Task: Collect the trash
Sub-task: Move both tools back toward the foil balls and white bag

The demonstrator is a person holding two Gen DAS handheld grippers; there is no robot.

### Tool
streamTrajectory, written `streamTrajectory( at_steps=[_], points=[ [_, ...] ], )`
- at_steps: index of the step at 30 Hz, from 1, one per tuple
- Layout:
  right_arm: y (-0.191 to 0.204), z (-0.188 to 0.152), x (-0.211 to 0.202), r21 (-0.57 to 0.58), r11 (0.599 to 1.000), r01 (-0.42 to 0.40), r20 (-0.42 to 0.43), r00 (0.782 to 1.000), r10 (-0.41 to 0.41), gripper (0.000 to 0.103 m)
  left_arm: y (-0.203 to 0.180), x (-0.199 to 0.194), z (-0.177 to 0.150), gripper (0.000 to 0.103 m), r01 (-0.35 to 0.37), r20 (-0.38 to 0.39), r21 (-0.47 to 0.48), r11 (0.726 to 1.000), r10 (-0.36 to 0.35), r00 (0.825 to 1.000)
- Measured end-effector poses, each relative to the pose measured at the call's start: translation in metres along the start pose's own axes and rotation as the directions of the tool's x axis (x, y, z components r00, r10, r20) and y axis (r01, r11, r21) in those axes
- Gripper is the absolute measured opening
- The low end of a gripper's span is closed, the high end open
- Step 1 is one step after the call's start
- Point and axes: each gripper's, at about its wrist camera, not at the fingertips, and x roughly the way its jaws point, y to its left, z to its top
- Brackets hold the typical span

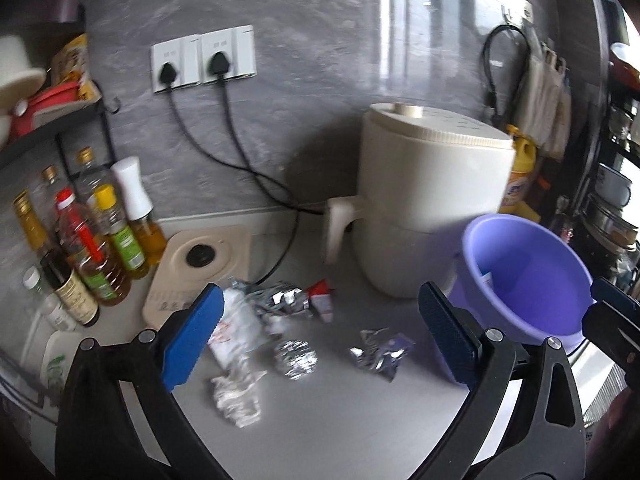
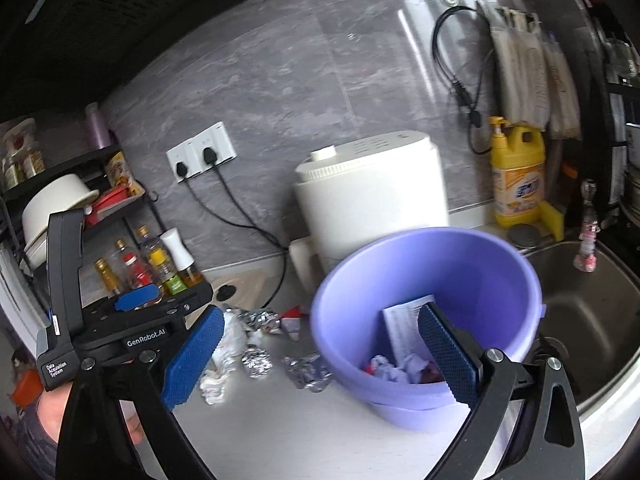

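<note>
Trash lies on the grey counter: a crumpled white paper (image 1: pixel 236 396), a foil ball (image 1: pixel 297 358), a flattened foil wrapper (image 1: pixel 380 354), more foil (image 1: pixel 280 298) and a red-white packet (image 1: pixel 322 300). A purple bucket (image 1: pixel 528 280) stands at the right; in the right wrist view the bucket (image 2: pixel 428 280) holds paper and wrappers (image 2: pixel 400 364). My left gripper (image 1: pixel 320 344) is open and empty above the trash. My right gripper (image 2: pixel 320 352) is open and empty, its right finger over the bucket. The foil ball (image 2: pixel 257 362) and white paper (image 2: pixel 216 384) show there too.
A white air fryer (image 1: pixel 428 196) stands behind the bucket, its cords running to wall sockets (image 1: pixel 204 60). Oil and sauce bottles (image 1: pixel 92 240) crowd the left, beside a beige appliance (image 1: pixel 200 268). A sink (image 2: pixel 580 320) and yellow detergent bottle (image 2: pixel 518 176) are at the right.
</note>
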Motion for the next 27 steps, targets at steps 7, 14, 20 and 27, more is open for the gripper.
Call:
streamTrajectory(
  at_steps=[7,14,20,27],
  points=[
    [0.024,-0.009,0.020,-0.029,0.999,-0.046,-0.047,0.998,0.045,0.095,0.029,0.003,-0.019,0.097,-0.049,-0.034,-0.043,0.998,0.047,0.998],
    [0.042,-0.027,0.042,-0.060,0.996,-0.059,-0.115,0.992,0.052,0.095,0.062,0.013,-0.049,0.097,-0.095,-0.096,-0.095,0.991,0.086,0.992],
    [0.049,-0.049,0.059,-0.052,0.996,-0.069,-0.174,0.983,0.059,0.095,0.086,0.030,-0.076,0.097,-0.147,-0.180,-0.125,0.981,0.123,0.976],
    [0.052,-0.078,0.082,-0.027,0.997,-0.071,-0.258,0.964,0.061,0.092,0.097,0.044,-0.099,0.097,-0.168,-0.230,-0.113,0.979,0.139,0.963]
  ],
)
